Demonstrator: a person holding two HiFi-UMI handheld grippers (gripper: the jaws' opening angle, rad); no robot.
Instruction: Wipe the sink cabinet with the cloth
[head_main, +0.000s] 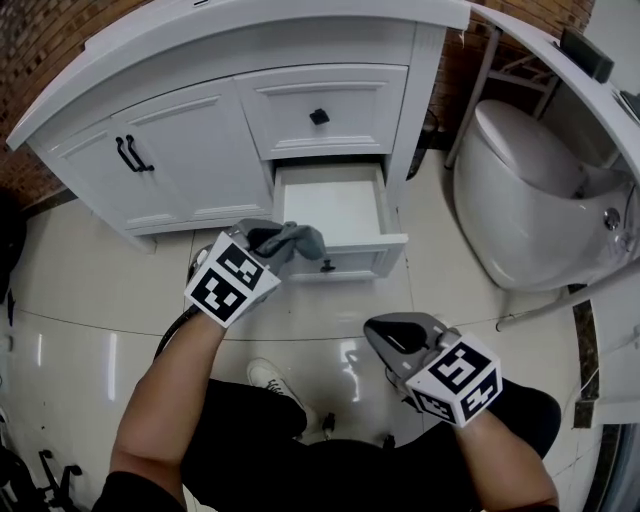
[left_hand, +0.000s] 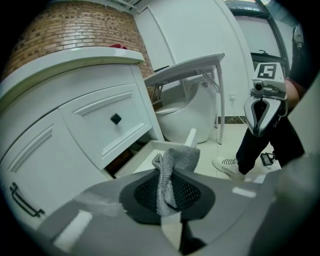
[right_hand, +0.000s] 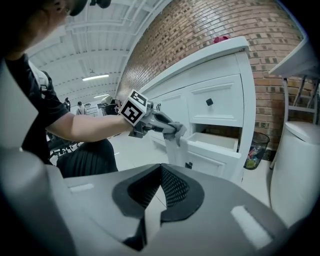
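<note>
filling the left of the head view, the white cabinet (head_main: 190, 150) stands beside a toilet (head_main: 530, 200), its lower drawer (head_main: 330, 205) pulled open. the left gripper (head_main: 262, 240) is at the drawer's front left corner, jaws clamped on a bunched grey cloth (head_main: 295, 240). the right gripper (head_main: 380, 335) hangs well apart over the tiled floor (head_main: 90, 290), jaws pressed together, nothing between them.

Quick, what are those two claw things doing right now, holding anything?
Left gripper: closed on the grey cloth.
Right gripper: closed, nothing between its jaws.
</note>
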